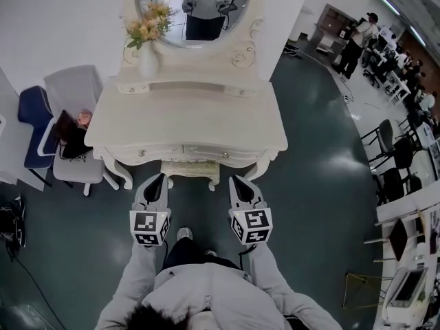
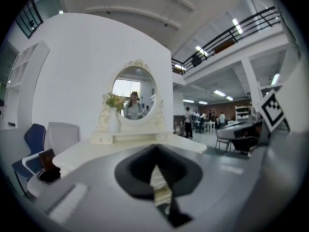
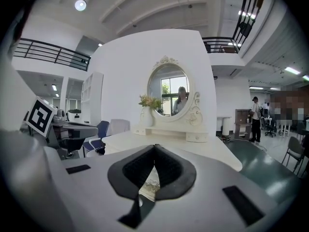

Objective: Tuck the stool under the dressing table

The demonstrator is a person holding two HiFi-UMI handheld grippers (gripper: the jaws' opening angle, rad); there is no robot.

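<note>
Looking down, only the head view shows the stool (image 1: 190, 171): it stands under the dressing table's (image 1: 185, 126) front edge, between the left gripper (image 1: 159, 179) and the right gripper (image 1: 236, 180). The left gripper view shows jaws clenched on nothing, with the table top beyond. The right gripper view shows the same.

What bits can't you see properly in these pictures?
Stool: head view, the dressing table top hides all but its front edge.
Mirror: head view, the picture's top edge cuts it off.
Dark thing on the grey chair: head view, too small to name.
</note>
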